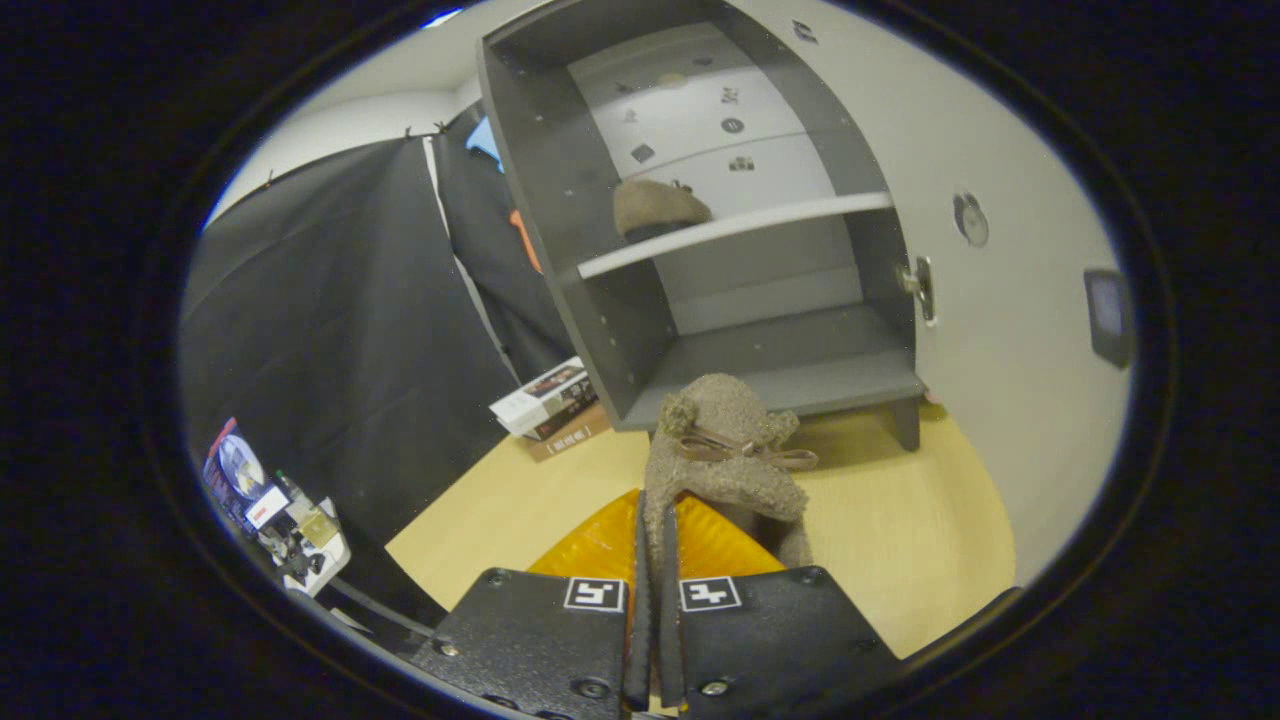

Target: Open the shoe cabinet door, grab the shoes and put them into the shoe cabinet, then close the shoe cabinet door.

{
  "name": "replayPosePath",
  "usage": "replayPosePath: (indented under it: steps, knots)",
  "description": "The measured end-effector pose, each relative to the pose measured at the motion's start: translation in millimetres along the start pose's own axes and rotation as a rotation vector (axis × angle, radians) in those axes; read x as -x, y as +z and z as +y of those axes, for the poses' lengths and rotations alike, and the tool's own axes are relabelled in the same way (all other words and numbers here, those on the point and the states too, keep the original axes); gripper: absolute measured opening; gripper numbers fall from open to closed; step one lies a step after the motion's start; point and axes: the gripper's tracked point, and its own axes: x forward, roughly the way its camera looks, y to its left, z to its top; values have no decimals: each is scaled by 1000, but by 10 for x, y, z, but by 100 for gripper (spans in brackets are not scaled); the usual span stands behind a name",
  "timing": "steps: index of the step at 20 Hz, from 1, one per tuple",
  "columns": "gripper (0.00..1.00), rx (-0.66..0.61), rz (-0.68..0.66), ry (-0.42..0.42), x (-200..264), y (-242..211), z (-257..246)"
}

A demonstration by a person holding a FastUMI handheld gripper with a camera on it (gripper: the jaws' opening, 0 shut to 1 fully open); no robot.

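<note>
My gripper (652, 560) is shut on the heel rim of a fuzzy brown shoe (725, 450) with a ribbon bow; the shoe hangs off the floor just ahead of the fingers, its toe pointing at the cabinet. Beyond it stands the grey shoe cabinet (700, 250), tilted in my view, with its white door (1000, 300) swung open to the right. A second brown shoe (655, 207) rests on the middle shelf (740, 228), toward its left end. The bottom shelf (790, 375) is bare.
An orange mat (600, 545) lies on the pale wood floor (900, 540) under the fingers. A stack of boxes (550, 400) sits on the floor left of the cabinet. A small cluttered stand (290, 520) is at the far left.
</note>
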Motion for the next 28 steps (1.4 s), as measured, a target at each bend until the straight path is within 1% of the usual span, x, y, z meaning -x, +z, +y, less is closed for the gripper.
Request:
replayPosePath:
  steps: [8,11,14,17,20,22,25,27,28]
  knots:
    - [7,135,-197,-18,382,1292,426]
    - [7,148,-226,-27,458,1726,553]
    - [7,156,-246,-68,426,2170,572]
    - [7,184,-278,-112,253,2614,563]
    - [7,198,-263,-156,17,2929,474]
    - [7,190,-242,-190,-225,3095,335]
    - [7,237,-200,-277,-582,3305,-26]
    - [7,268,-215,-356,-847,3483,-321]
    - [7,294,-227,-380,-953,3538,-419]
